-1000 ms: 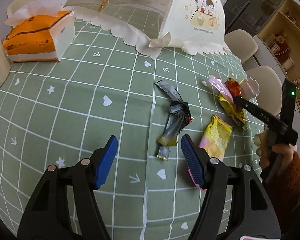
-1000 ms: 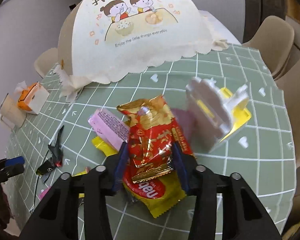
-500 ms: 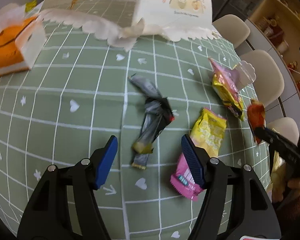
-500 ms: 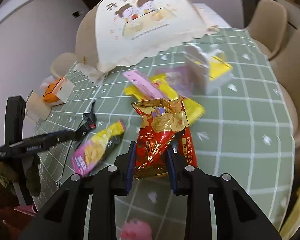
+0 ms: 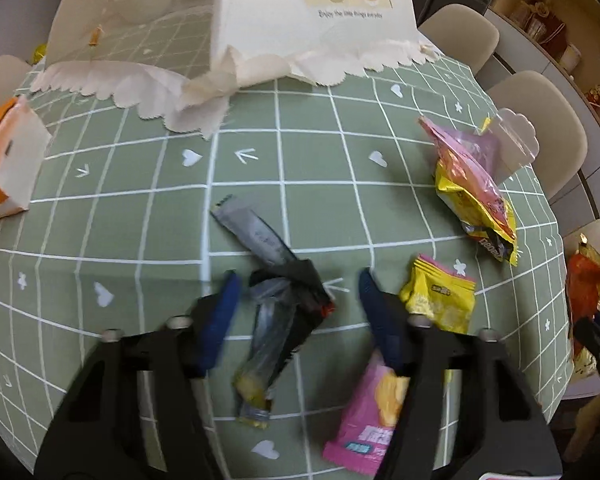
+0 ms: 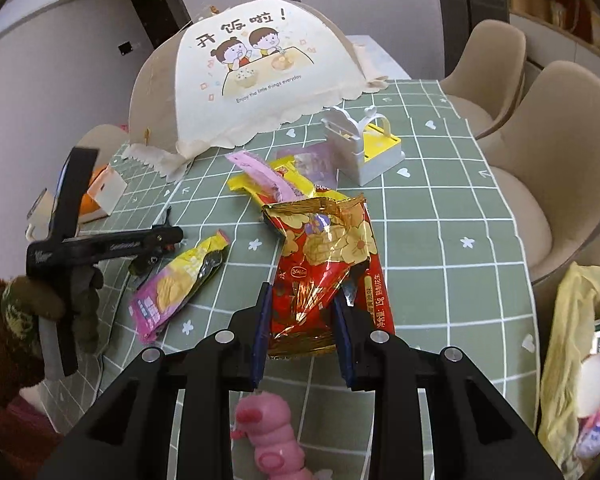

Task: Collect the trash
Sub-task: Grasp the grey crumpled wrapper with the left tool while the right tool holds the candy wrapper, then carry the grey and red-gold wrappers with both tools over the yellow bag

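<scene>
Left tongs (image 5: 296,312) closing, apart, astride grey wrapper (image 5: 268,300) — right view alone shows right tongs (image 6: 300,320) clamping red packet (image 6: 324,264).

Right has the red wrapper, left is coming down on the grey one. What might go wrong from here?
1. The left gripper, whose fingers have just been closing, straddles the twisted grey wrapper without pressing it yet; the long, crumpled strip could slide out.
2. The yellow-pink packet lies beside the left gripper's right finger and may get nudged or snagged.
3. The red wrapper in the right gripper is pinched only at its lower end; it might slip.
</scene>
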Demonstrator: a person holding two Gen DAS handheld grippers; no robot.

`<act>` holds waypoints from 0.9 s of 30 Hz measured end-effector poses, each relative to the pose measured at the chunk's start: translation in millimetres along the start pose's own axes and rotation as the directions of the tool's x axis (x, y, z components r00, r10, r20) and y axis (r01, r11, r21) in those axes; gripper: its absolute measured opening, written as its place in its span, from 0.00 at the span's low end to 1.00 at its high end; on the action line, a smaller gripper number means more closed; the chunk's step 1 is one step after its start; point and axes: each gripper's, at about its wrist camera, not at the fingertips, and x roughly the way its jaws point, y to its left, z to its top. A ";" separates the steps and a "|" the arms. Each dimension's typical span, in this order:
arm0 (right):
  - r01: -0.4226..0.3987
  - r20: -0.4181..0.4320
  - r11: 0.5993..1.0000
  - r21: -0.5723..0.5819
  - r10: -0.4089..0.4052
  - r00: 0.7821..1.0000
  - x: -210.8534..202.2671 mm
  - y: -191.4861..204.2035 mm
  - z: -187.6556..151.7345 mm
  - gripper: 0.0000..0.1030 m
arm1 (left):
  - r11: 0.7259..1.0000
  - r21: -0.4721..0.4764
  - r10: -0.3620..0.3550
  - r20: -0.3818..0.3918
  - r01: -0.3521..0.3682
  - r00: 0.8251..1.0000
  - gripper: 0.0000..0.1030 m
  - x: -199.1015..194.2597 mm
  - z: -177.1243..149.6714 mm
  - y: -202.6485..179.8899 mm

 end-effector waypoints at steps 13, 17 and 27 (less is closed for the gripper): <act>-0.015 0.124 0.999 0.044 0.010 0.992 -71.1 1.3 -21.9 0.27 | 0.986 0.013 -0.166 0.133 0.166 0.977 0.34 -95.3 -35.4 -15.8; 0.036 0.157 0.999 0.018 -0.038 0.987 -95.7 3.5 -27.6 0.27 | 0.977 0.035 -0.211 0.188 0.209 0.959 0.35 -127.9 -44.8 -28.4; 0.147 0.245 0.988 -0.039 -0.133 0.960 -157.8 -14.8 -35.3 0.27 | 0.952 0.133 -0.304 0.266 0.277 0.915 0.35 -174.3 -42.9 -94.1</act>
